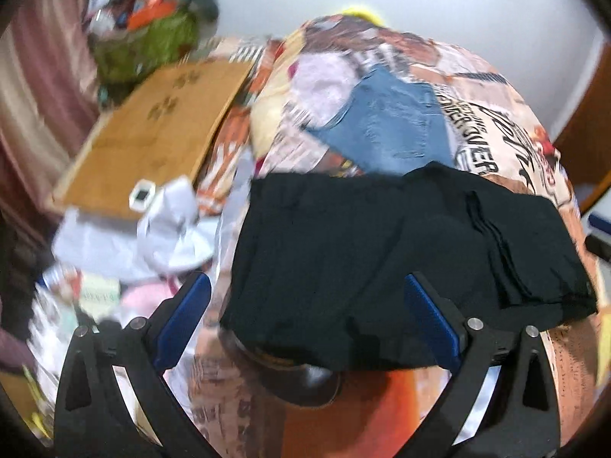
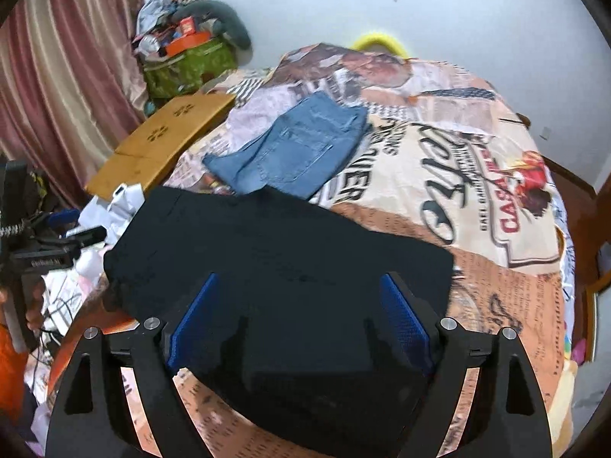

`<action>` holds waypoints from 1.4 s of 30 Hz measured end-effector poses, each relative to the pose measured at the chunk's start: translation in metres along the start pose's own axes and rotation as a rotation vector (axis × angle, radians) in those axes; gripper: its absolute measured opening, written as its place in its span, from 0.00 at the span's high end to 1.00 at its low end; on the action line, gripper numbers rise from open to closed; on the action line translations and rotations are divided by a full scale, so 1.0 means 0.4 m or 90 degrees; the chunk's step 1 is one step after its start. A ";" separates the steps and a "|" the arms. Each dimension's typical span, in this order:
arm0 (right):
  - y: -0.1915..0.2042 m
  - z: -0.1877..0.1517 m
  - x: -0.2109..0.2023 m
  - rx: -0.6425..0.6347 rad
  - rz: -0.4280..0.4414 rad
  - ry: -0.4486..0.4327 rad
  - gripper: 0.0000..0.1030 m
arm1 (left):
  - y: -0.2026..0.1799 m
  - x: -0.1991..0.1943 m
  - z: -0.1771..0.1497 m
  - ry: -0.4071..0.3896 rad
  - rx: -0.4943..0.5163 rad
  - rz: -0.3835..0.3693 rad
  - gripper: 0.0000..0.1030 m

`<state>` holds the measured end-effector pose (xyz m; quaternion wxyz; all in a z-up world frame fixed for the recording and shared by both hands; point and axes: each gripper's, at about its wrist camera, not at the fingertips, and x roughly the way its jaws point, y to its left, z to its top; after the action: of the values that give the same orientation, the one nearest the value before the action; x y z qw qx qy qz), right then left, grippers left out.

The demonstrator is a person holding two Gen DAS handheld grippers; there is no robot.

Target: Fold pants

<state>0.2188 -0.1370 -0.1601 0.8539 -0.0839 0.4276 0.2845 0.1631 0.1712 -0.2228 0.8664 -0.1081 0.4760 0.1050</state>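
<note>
Two garments: black pants [image 2: 275, 267] lie folded into a thick, roughly rectangular bundle at the near edge of the bed [image 2: 496, 305]; folded blue jeans [image 2: 298, 152] lie just beyond them, towards the wall.
Left tongs [image 1: 305, 324]: wide apart and empty; the blue pads hang over the near left part of the black bundle, and contact with the cloth cannot be told.
Right tongs [image 2: 301, 316]: wide apart, nothing pinched; the pads stand either side of the bundle's near edge, above it.
Step in hand: judged the close of the fold, with both tongs off the cloth and the bundle compact.
Next move: likely to press the bundle flat or square its edges, which calls for a light, even touch so the layers stay stacked.
Materials: the pants are matte, soft black cloth with a stitched seam on the right side; the jeans are pale, washed denim with a back pocket; the bedcover is smooth cloth printed with lettering and pictures.
</note>
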 end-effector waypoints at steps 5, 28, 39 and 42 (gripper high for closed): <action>0.032 -0.018 0.082 -0.014 0.010 0.056 0.19 | 0.090 0.038 -0.051 0.059 -0.083 -0.059 0.04; 0.046 -0.062 0.145 -0.030 0.040 0.111 0.16 | 0.170 0.305 -0.095 0.231 -0.290 -0.235 0.24; 0.039 -0.064 0.133 -0.019 0.049 0.108 0.19 | 0.082 0.175 -0.030 0.081 -0.157 -0.058 0.79; 0.023 -0.069 0.103 0.008 0.062 0.098 0.21 | 0.046 0.107 0.002 0.017 -0.103 -0.016 0.83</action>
<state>0.2143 -0.1232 -0.2083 0.8042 -0.0792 0.4975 0.3154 0.1811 0.1923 -0.2603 0.8497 -0.1852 0.4760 0.1311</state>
